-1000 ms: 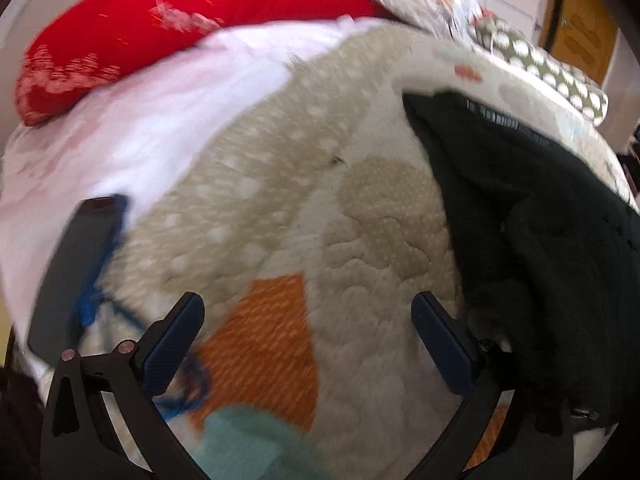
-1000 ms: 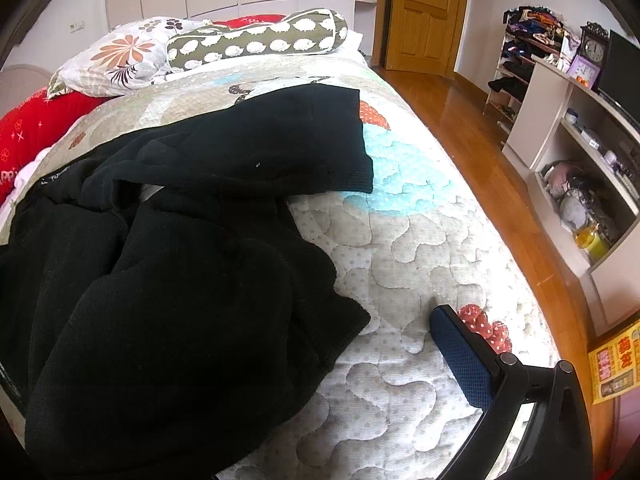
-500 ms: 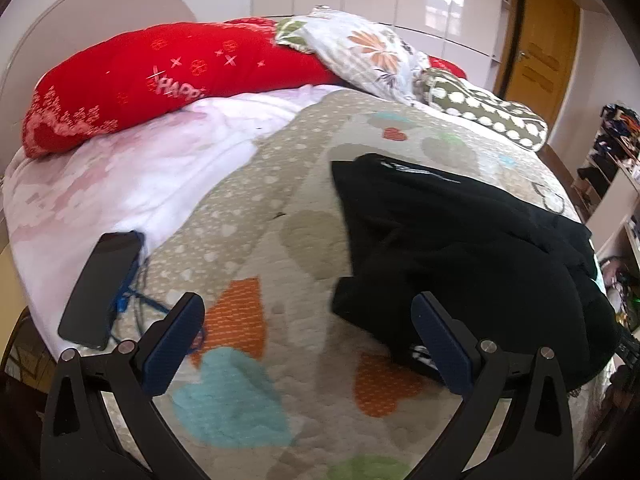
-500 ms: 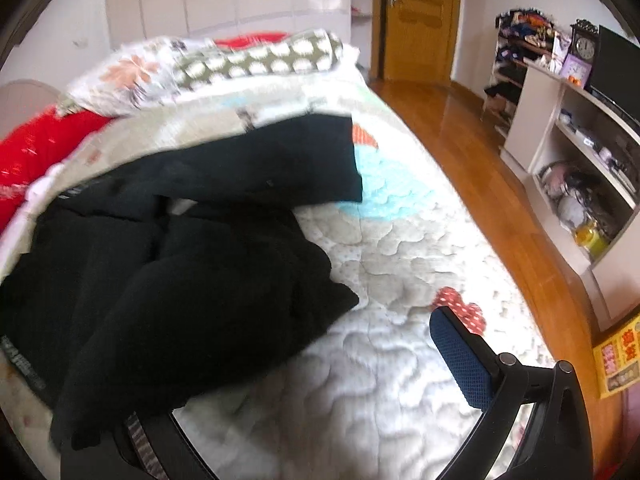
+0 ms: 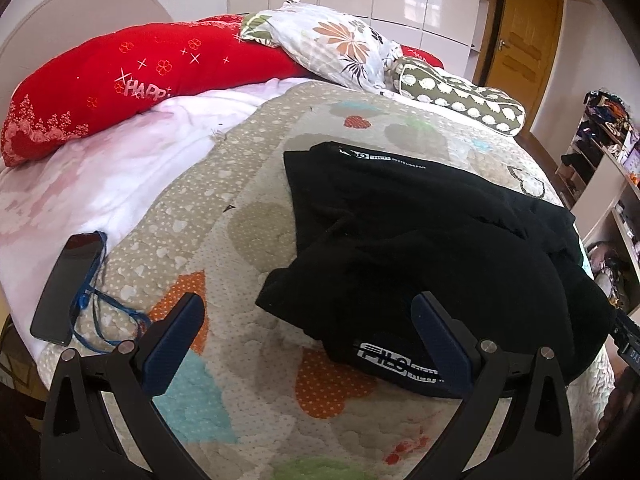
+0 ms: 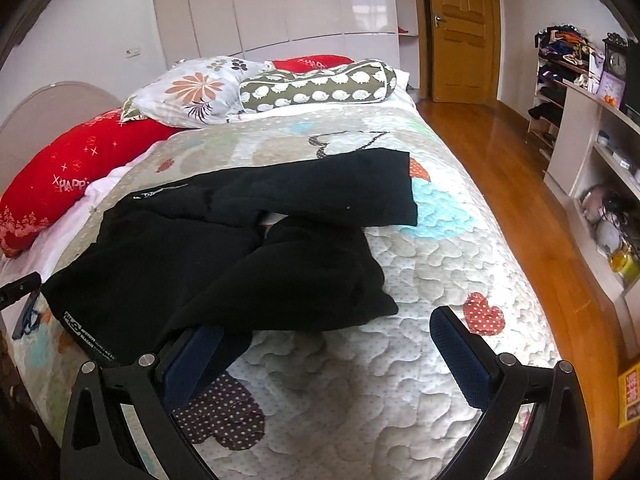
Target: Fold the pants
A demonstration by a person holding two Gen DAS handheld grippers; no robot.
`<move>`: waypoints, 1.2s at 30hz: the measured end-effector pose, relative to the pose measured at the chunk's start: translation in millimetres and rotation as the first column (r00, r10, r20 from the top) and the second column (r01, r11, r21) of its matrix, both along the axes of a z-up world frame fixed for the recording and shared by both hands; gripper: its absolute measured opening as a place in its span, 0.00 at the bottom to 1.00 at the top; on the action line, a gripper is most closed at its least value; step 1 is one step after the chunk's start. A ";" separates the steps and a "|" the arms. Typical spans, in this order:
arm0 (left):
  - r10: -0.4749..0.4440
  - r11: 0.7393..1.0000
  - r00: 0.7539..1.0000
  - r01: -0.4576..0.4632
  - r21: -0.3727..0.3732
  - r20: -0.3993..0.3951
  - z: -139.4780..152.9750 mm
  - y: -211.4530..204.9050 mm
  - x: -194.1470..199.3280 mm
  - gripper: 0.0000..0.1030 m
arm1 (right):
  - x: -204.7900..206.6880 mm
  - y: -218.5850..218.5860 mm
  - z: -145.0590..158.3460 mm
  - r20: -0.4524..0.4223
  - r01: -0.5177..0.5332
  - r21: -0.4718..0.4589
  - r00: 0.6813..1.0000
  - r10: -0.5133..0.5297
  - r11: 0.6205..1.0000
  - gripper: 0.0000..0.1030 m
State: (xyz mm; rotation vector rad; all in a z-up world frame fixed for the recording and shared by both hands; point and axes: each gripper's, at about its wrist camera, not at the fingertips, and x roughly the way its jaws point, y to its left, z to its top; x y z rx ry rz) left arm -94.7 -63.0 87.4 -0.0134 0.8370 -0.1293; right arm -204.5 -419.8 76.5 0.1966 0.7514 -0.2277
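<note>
Black pants (image 6: 224,248) bunched on the quilt (image 6: 432,240), both my grippers empty.
My left gripper (image 5: 308,336) and right gripper (image 6: 324,344) stand wide open, holding nothing, above the pants' near edge; a phone (image 5: 66,284) lies far left.

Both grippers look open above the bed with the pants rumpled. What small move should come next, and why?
Probably lower the left gripper onto the near printed edge of the black pants and close on it. Both it and the right gripper are open and hold nothing, and the pants lie bunched and overlapping on the quilt, so they likely need spreading flat before any fold.
</note>
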 end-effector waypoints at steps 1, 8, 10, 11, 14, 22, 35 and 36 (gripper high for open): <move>-0.002 1.000 1.000 0.002 0.007 0.001 -2.3 -1.7 0.6 1.00 | -3.0 -1.7 -0.6 0.004 -0.004 0.030 1.000 0.003 1.000 1.00; 0.010 1.000 0.999 -0.009 0.016 -0.041 -21.0 0.2 4.5 1.00 | -12.4 -16.3 -1.1 -0.003 0.014 0.087 1.000 -0.014 0.996 1.00; 0.019 1.000 0.998 -0.018 0.013 -0.063 -27.4 2.6 6.3 1.00 | -13.8 -23.3 -2.1 -0.006 0.028 0.093 1.000 -0.028 0.995 1.00; 0.024 1.000 0.997 -0.023 0.014 -0.070 -30.3 3.4 7.2 1.00 | -13.7 -26.9 -2.5 -0.009 0.034 0.099 0.999 -0.034 0.995 1.00; 0.032 0.999 0.996 -0.031 0.015 -0.084 -36.1 5.2 9.6 1.00 | -12.5 -36.8 -2.9 -0.008 0.049 0.132 0.999 -0.048 0.990 0.99; 0.008 0.999 0.991 -0.013 -0.034 -0.137 -50.1 0.8 21.3 1.00 | -18.4 -51.0 3.3 -0.050 0.063 0.076 0.997 -0.060 0.995 1.00; -0.016 0.999 0.979 0.009 -0.038 -0.203 -67.5 -22.2 41.4 1.00 | -32.4 -101.2 6.4 -0.024 0.106 0.182 0.994 -0.104 0.977 0.98; -0.021 0.999 0.979 0.015 -0.034 -0.201 -68.0 -24.1 40.3 1.00 | -22.7 -99.7 3.1 -0.017 0.096 0.178 0.995 -0.095 0.979 0.93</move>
